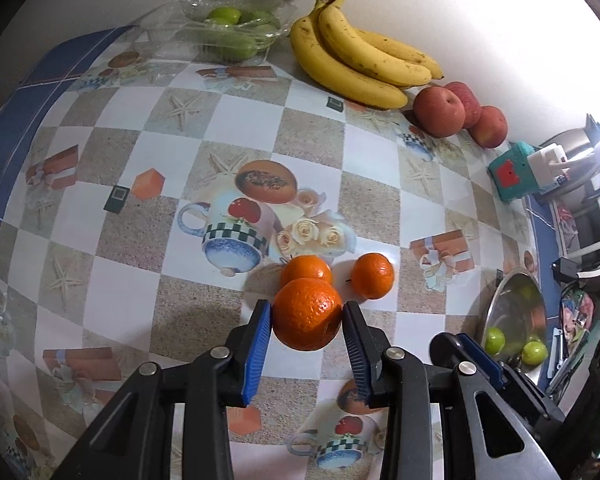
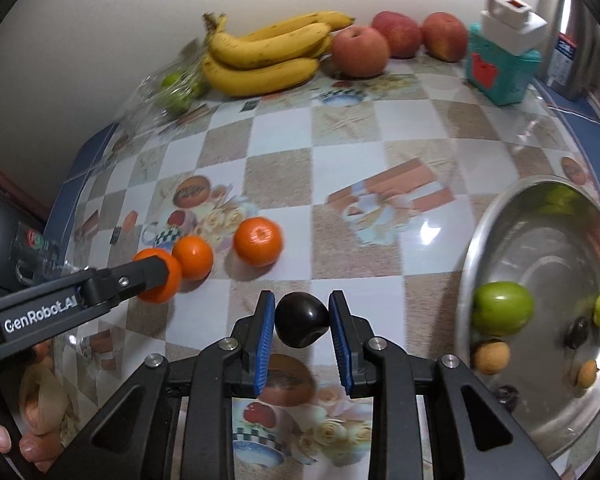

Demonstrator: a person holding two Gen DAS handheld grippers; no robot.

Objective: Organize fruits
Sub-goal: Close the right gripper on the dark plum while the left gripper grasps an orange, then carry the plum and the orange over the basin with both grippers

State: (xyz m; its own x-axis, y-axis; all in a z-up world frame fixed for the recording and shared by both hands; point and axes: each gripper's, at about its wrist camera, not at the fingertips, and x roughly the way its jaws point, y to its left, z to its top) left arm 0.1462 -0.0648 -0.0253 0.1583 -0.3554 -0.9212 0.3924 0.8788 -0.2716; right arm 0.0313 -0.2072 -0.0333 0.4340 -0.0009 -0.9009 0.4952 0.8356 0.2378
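Observation:
My left gripper [image 1: 307, 314] is shut on an orange [image 1: 307, 314], held just above the patterned tablecloth; the right wrist view shows that same orange [image 2: 160, 276] at the left, clamped by a black finger. Two more oranges lie behind it, one [image 1: 306, 268] touching distance away and one [image 1: 373, 275] to the right. My right gripper [image 2: 302, 314] is shut on a small dark plum-like fruit [image 2: 302, 314]. At the right stands a steel bowl [image 2: 500, 216] that contains green fruits [image 2: 502, 308], small brown fruits [image 2: 490, 357] and a dark one [image 2: 577, 332].
Along the back wall lie a banana bunch [image 1: 360, 60], three red apples [image 1: 440, 110] and a clear plastic tray of green fruits [image 1: 228, 32]. A teal box [image 2: 500, 68] and a metal kettle [image 2: 564, 40] stand at the back right. A hand [image 2: 32, 420] shows at the lower left.

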